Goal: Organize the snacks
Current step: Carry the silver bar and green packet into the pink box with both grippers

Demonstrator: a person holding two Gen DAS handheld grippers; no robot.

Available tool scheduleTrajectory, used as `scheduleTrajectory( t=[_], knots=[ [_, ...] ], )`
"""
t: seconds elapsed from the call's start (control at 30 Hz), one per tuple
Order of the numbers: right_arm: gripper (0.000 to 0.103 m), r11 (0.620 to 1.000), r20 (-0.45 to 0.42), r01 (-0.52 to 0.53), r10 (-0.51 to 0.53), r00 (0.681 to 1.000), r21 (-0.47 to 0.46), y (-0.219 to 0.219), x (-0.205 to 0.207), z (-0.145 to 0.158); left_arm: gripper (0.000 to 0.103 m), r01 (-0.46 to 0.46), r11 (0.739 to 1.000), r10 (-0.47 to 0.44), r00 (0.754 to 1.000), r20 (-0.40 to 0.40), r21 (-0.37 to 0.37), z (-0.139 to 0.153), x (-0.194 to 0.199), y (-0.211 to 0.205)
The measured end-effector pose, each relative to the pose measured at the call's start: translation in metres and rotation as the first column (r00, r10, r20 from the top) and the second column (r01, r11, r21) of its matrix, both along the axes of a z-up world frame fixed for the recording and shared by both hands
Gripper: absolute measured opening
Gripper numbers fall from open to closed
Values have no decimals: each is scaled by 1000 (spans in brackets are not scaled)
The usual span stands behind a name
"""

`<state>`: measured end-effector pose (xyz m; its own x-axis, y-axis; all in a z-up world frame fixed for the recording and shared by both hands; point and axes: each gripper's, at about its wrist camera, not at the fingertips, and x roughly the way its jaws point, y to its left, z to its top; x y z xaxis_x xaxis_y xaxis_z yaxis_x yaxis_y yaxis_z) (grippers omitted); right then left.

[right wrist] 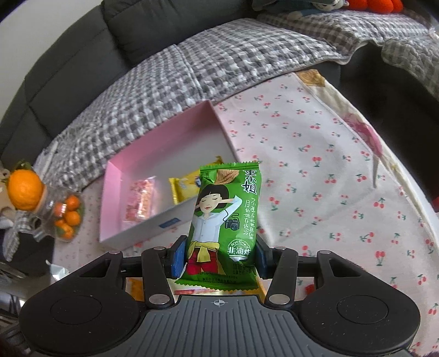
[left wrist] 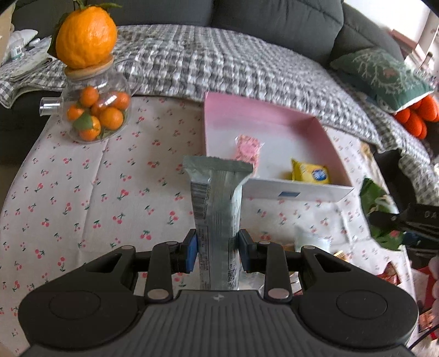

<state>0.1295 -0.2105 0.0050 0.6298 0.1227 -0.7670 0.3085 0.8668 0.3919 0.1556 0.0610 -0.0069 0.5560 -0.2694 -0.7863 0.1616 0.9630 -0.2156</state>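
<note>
Spanning the top of both views: dark grey sofa (left wrist: 274, 16) draped with a grey checked blanket (left wrist: 219, 63), green patterned cushion (left wrist: 381, 74) at upper right of the left wrist view. Below it, table (left wrist: 82, 178) under a white cherry-print cloth, filling the middle of both frames. On the cloth, centre right in the left wrist view and centre left in the right wrist view: open pink box (left wrist: 247, 115) with a white front wall, upright on its base. Inside it, lying flat and apart from each other: pink snack packet (left wrist: 248, 147) toward the middle, yellow snack packet (left wrist: 311, 171) near the front wall. At upper left of the left wrist view: glass jar of small oranges (left wrist: 96, 112), wooden lid on, large orange (left wrist: 86, 35) resting on the lid. Clamped on a silver-grey snack packet (left wrist: 216, 214): left hand-held gripper (left wrist: 218, 247), blue pads pressing both edges, packet standing upright in front of the box, clear of the cloth. Clenched on a green snack packet (right wrist: 223, 219) with a cartoon figure: right hand-held gripper (right wrist: 219, 256), pads touching both sides, packet upright at frame centre, overlapping the box's near right corner in view. Low right of the left wrist view, on the table: more wrappers, too blurred to name.
</note>
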Motion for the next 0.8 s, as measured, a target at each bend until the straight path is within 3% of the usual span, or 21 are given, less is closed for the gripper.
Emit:
scheduleTrajectory(
  t=[0.43,0.6,0.8],
  knots=[
    [48,986,7,28,-29,1000,165,-3,20,1,28,-18,997,20,999,33,-69,14,21,-15],
    [48,986,18,51,-55,998,160,-14,39,0,28,-15,998,17,999,34,-57,15,47,-28],
    [48,976,53,-8,-3,999,217,-19,78,-11,28,0,989,3,1000,19,-148,15,83,-42]
  ],
)
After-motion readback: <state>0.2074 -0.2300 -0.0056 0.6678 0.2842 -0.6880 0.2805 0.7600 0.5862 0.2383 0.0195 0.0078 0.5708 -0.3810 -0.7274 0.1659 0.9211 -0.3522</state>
